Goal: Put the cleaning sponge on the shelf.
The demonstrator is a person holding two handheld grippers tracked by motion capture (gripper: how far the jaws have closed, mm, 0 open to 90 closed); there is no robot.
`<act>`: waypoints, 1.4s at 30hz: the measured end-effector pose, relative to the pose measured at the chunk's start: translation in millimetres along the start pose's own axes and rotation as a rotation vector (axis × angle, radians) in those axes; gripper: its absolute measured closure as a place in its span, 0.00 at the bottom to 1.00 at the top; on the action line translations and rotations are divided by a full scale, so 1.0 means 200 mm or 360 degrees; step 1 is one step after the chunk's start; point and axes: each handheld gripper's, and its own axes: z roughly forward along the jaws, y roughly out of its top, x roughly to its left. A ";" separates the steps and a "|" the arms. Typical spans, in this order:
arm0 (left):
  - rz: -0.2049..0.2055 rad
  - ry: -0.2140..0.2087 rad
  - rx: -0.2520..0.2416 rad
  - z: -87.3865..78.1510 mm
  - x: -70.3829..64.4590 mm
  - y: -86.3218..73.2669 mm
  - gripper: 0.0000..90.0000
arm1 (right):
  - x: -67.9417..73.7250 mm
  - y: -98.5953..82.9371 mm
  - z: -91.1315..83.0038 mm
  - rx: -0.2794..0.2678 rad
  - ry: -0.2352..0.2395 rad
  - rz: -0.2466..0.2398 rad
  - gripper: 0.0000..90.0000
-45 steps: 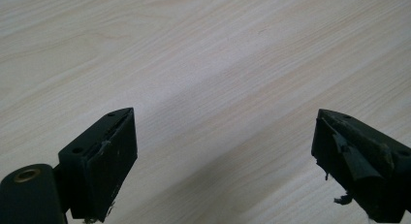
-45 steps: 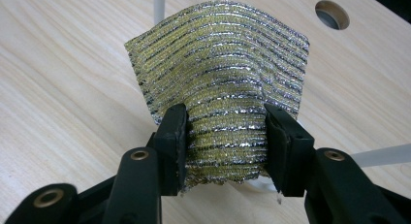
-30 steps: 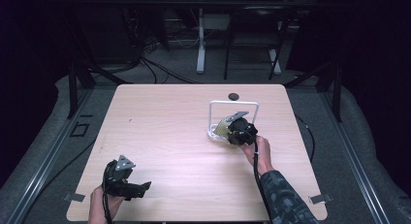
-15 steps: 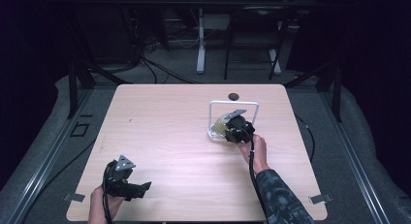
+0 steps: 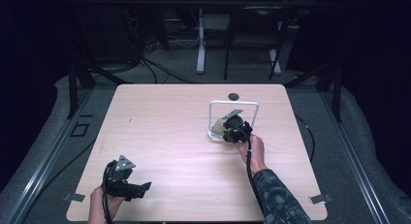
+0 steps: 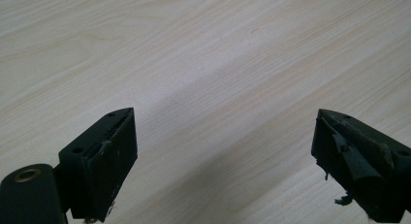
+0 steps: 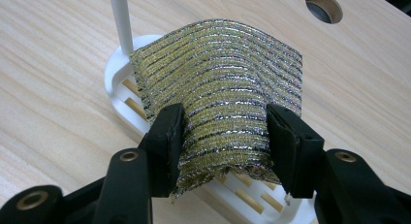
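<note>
A glittery yellow-green striped sponge bows upward between the jaws of my right gripper, which is shut on it. Right under it lies a white slatted tray with a white upright rod. In the high view the sponge and right gripper sit inside the white arched frame at the table's middle right. My left gripper rests near the front left corner. Its jaws stand wide open over bare wood.
The light wooden table has a round cable hole just behind the frame, also seen as the hole. Dark floor, cables and desk legs lie beyond the far edge.
The right hand has edged slightly left and farther in at the white frame, still holding the sponge. The left gripper has stayed put.
</note>
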 end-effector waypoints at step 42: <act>0.0018 -0.0013 0.0003 0.00 -0.01 0.00 0.11 | 0.01 -0.03 0.02 0.0031 -0.0002 0.0006 0.36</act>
